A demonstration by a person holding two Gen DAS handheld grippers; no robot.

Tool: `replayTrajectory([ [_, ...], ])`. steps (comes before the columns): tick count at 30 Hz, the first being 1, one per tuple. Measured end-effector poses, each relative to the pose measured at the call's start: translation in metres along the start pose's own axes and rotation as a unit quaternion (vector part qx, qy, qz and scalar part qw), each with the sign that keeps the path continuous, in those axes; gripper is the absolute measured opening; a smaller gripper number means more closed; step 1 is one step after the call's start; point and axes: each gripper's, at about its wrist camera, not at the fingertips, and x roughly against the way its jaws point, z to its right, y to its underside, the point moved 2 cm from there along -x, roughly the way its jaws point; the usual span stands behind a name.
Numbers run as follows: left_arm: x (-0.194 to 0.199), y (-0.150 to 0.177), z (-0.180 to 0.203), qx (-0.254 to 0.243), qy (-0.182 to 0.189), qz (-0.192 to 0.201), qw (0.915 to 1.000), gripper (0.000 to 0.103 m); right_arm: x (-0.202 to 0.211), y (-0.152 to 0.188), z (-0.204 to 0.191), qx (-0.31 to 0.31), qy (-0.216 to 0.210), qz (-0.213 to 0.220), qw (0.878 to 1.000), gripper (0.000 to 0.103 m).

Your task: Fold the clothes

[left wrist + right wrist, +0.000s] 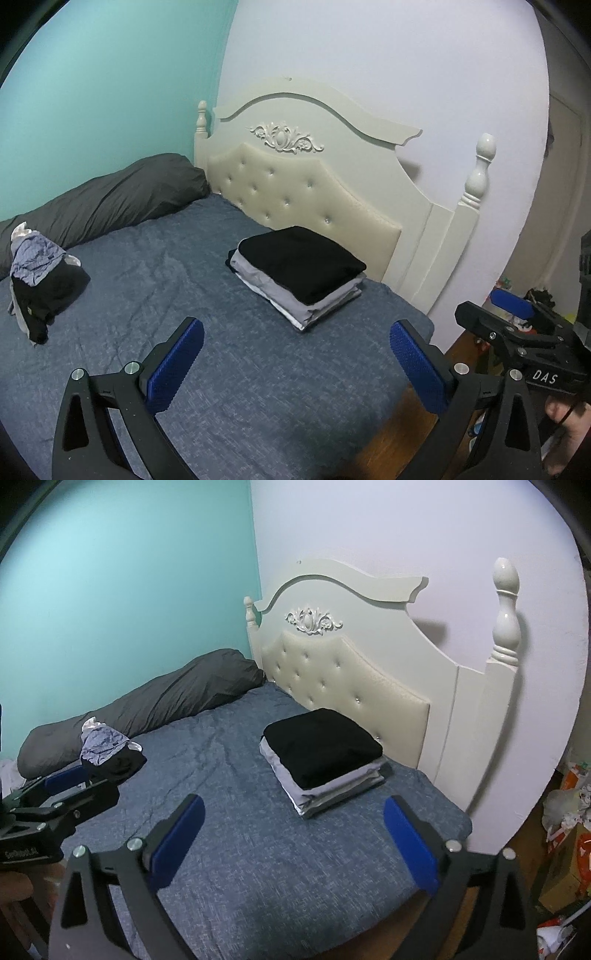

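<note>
— On the bed (pixel 229 354), toward the headboard (pixel 295 192)?
— Folded stack (pixel 297 275) noted, lying on the blue cover near the right edge, close to the padded panel. Black garment on top, grey ones beneath, something white at the bottom. Edges roughly squared.

— And toward the other side?
— Loose pile of clothes (pixel 35 273), unfolded: black fabric below, crumpled blue-grey and white pieces on top. Well apart from the stack, just beside a long dark grey pillow (pixel 110 199) resting along the turquoise wall (pixel 103 85).

— Left tongs?
— Left tongs (pixel 295 363) held above the near part of the bed, blue pads spread wide, nothing between them. Seen also from the right wrist view at the left edge, again parted.

— Right tongs?
— Right tongs (pixel 293 840) likewise spread wide and empty, hovering over the near part of the bed, aimed toward the stack. Not touching any fabric. Visible from the left wrist view at the far right, off the edge of the bed, with part of a hand (pixel 565 435) gripping the handle.

— Anything beyond the bed?
— Wooden floor (pixel 402 435) past the right edge; cluttered bags and boxes (pixel 569 830) by the pale wall, contents too blurred to identify.
</note>
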Motion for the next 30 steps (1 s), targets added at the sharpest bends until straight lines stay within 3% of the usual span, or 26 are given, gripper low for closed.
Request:
replayTrajectory([
  [30, 0.062, 0.026, -0.002, -0.007, -0.017, 0.016, 0.9997, 0.103, 0.046, 0.03, -0.015, 0.013, -0.01, -0.002, 1.0, 0.099],
])
